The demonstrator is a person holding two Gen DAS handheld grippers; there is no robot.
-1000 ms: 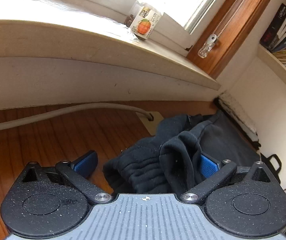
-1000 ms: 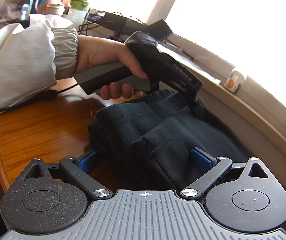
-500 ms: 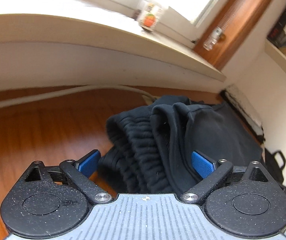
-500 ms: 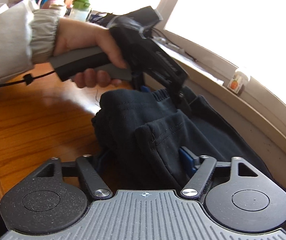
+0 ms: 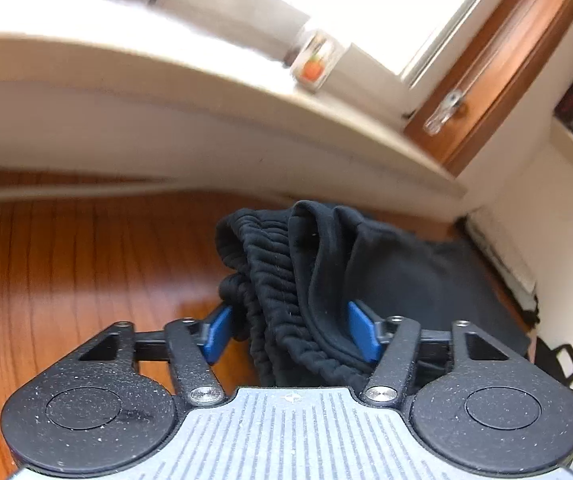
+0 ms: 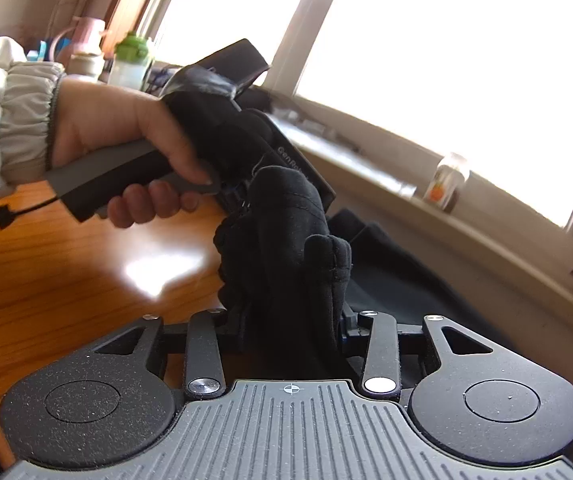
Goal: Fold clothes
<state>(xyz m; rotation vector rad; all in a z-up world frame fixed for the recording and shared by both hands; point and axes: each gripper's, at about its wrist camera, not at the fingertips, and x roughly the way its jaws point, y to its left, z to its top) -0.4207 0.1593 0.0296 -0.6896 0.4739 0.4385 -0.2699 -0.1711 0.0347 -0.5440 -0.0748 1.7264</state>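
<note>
A black garment (image 5: 294, 280) with a ribbed waistband lies bunched on the wooden table (image 5: 86, 280). My left gripper (image 5: 288, 332) has its blue pads (image 5: 216, 334) against both sides of the waistband fold, and its jaws are closing on the cloth. In the right wrist view, the same garment (image 6: 286, 248) rises in a gathered hump. My right gripper (image 6: 290, 328) is closing on it, with the pads hidden under the cloth. A person's hand (image 6: 126, 140) holds the left gripper's handle just beyond the hump.
A pale window sill (image 5: 206, 92) runs behind the table and carries a small jar (image 5: 314, 62) with an orange label. A white cable (image 5: 66, 192) lies along the wall. Bottles (image 6: 130, 60) stand far left. A black strap (image 5: 562, 360) sits at the right.
Both pairs of jaws have closed in from wide onto the black garment. The cloth has bunched up and lifted, and the left gripper has drawn nearer to the right one.
</note>
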